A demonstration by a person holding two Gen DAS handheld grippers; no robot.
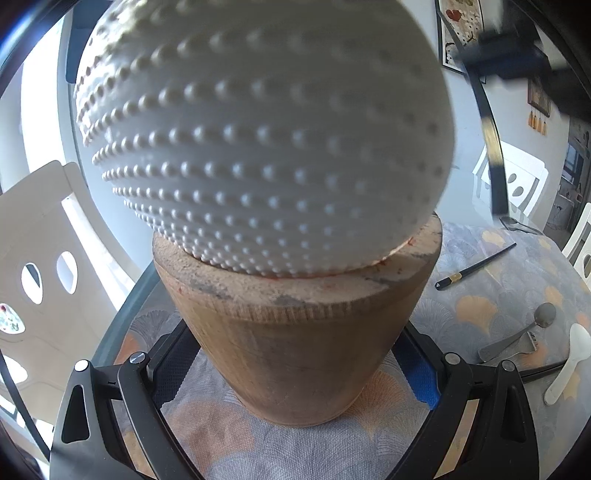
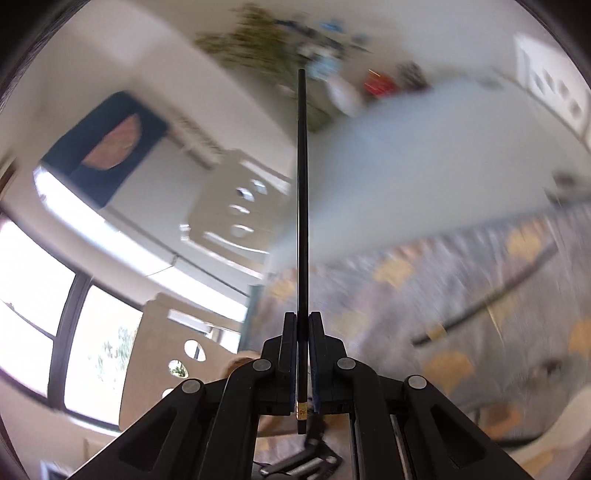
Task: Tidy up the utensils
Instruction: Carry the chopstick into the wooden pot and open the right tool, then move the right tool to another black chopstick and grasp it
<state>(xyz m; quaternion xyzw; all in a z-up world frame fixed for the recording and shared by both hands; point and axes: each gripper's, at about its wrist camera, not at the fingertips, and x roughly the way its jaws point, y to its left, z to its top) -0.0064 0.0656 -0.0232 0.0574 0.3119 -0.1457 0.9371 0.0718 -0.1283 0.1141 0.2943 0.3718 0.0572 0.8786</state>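
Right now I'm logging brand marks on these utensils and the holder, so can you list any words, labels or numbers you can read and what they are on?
None can be read in either view.
Gold band on the held black chopstick: marks too small to read.
Gold band on the lying chopstick: too small.
Wall pictures: patterns only, no letters legible.
Wooden holder, white dotted vase, metal spoon, white spoon: no markings visible.

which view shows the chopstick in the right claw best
The right wrist view: the chopstick is sharp and full length, clamped in the right claw. The left wrist view shows it only blurred at the upper right.
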